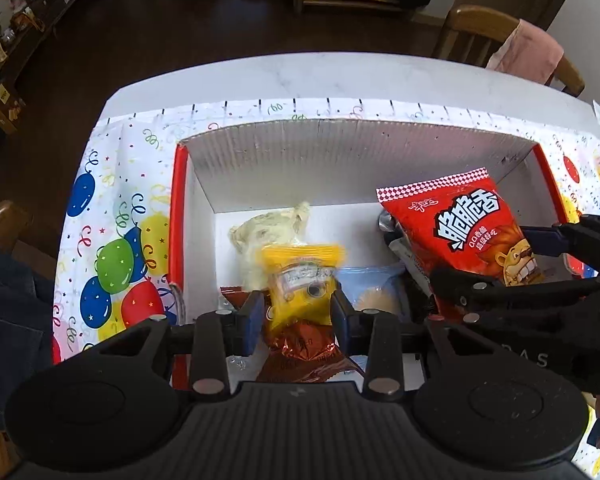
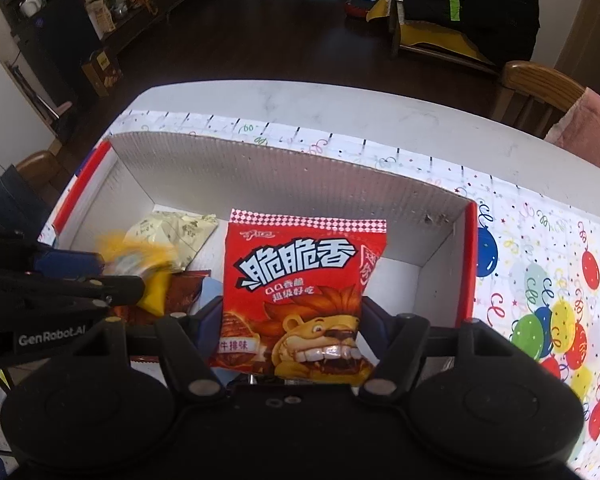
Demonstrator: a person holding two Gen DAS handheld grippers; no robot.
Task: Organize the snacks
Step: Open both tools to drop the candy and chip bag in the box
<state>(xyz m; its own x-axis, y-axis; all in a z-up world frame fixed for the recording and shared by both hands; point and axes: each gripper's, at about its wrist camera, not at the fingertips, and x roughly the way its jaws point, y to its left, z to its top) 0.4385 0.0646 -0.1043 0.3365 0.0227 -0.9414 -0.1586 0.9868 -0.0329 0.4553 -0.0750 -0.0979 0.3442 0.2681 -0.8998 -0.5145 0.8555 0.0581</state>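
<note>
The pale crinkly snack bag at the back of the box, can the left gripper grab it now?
Probably not yet. The left gripper is already shut on a yellow snack packet, which sits between it and the pale crinkly snack bag.

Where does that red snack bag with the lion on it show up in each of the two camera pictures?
Left wrist view: the red lion bag is at the right, held over the box by the right gripper.
Right wrist view: the same bag fills the centre, upright between that gripper's fingers.
Shared landmark: the white cardboard box with red outer sides, behind the bag in both views.
</note>
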